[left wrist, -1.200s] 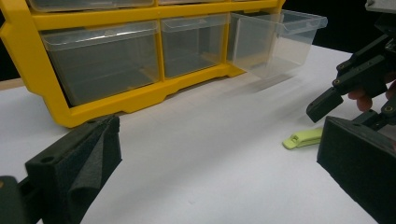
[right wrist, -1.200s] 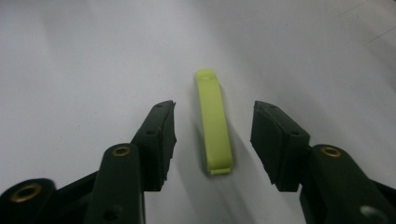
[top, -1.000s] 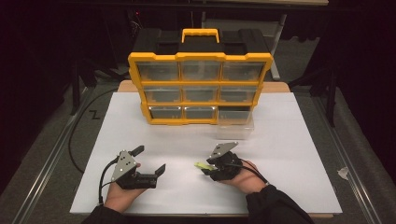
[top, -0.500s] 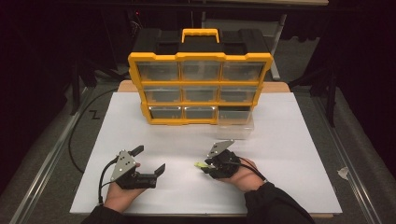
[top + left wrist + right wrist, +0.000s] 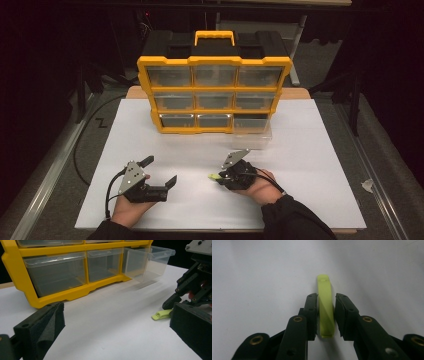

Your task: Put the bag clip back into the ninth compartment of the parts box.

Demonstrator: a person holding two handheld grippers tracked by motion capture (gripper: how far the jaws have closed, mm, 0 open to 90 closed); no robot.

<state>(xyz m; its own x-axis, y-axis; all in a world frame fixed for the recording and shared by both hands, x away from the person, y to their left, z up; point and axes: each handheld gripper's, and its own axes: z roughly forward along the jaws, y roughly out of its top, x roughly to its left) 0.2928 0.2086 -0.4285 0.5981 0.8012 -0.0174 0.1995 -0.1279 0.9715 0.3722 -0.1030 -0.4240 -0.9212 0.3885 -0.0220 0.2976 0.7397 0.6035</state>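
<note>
dark surroundings frame a white-topped bench (image 5: 320, 150); from the high view, a yellow drawer organiser (image 5: 214, 92) stands at the far edge, one clear drawer (image 5: 252, 132) pulled out. near the front edge the right gripper (image 5: 216, 177) straddles a lime-green clip (image 5: 214, 177), apparently mid-grasp. the left gripper (image 5: 159, 172) rests with jaws spread, empty.

left gripper view: the clip (image 5: 162, 314) lies flat on the bench.

right gripper view: jaws flank the slim, smooth clip (image 5: 325, 312), not quite pinching; closing comes next.

Worktop (image 5: 320, 150): white surface over a wooden top (visible at the far edge). Floor (image 5: 390, 150): grey. Surroundings: dark, with black drapes (image 5: 395, 50) behind.
</note>
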